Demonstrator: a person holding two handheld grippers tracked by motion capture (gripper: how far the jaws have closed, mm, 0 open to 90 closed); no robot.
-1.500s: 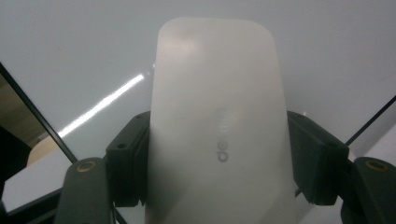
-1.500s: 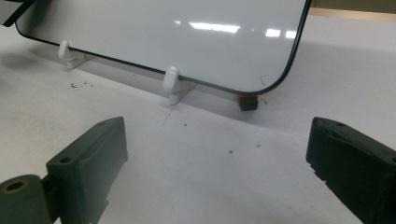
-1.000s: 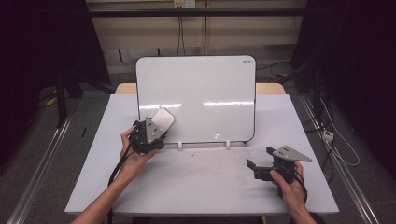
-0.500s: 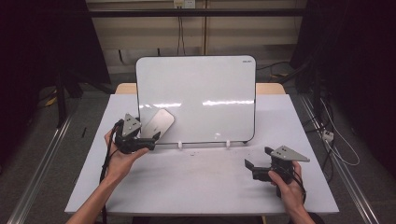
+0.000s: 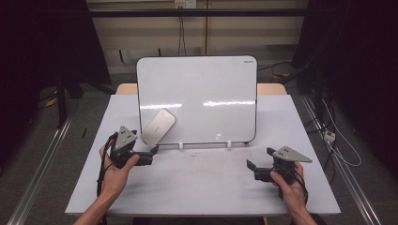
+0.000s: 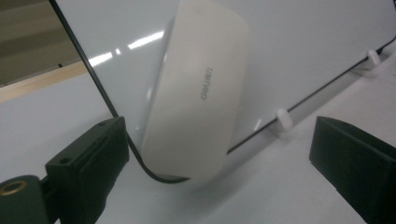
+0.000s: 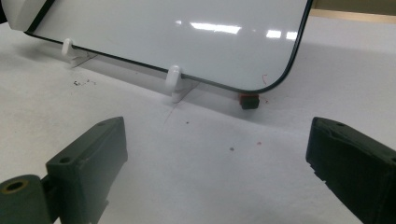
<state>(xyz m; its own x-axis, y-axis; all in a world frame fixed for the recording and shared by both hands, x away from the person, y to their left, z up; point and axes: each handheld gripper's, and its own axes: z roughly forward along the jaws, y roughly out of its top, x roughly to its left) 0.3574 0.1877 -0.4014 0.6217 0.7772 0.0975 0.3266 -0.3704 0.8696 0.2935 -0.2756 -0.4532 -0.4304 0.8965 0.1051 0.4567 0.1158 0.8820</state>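
White eraser [image 5: 158, 127] now free of left gripper [image 5: 149, 155]

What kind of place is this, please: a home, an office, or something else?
Probably a lab or a recording workspace, not a home. A plain white table stands between dark curtains, metal rails run along the floor, and loose cables lie beside it. A whiteboard with an eraser on it stands on the table.

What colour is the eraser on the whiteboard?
The eraser is off-white, clearest in the left gripper view.
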